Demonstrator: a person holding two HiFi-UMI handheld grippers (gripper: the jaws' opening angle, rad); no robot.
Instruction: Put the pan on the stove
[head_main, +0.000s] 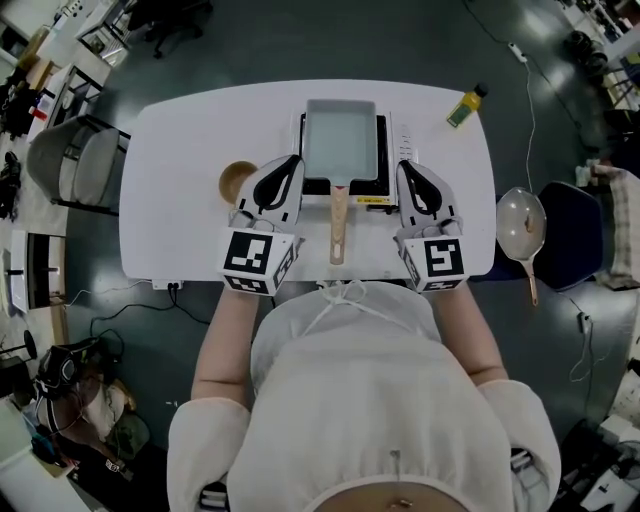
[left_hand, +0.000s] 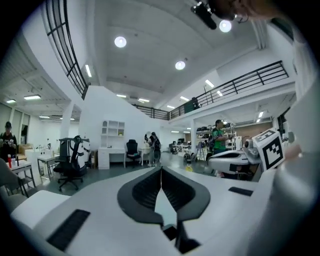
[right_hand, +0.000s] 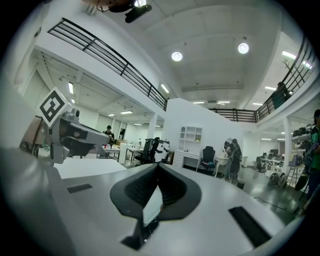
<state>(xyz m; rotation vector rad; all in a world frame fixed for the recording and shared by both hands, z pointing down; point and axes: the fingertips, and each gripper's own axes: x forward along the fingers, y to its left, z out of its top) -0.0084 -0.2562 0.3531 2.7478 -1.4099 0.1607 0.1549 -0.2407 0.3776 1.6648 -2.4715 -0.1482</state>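
White table (head_main: 180, 140) in a big open workshop holds everything. At its left a small wooden bowl (head_main: 237, 181) sits beside the left gripper (head_main: 288, 165), whose jaws are closed on nothing. In the middle, the rectangular pan (head_main: 340, 140) rests on the black stove (head_main: 370, 188), handle toward the person, so the task looks finished. The right gripper (head_main: 406, 170), right of the handle, is likewise closed and empty.
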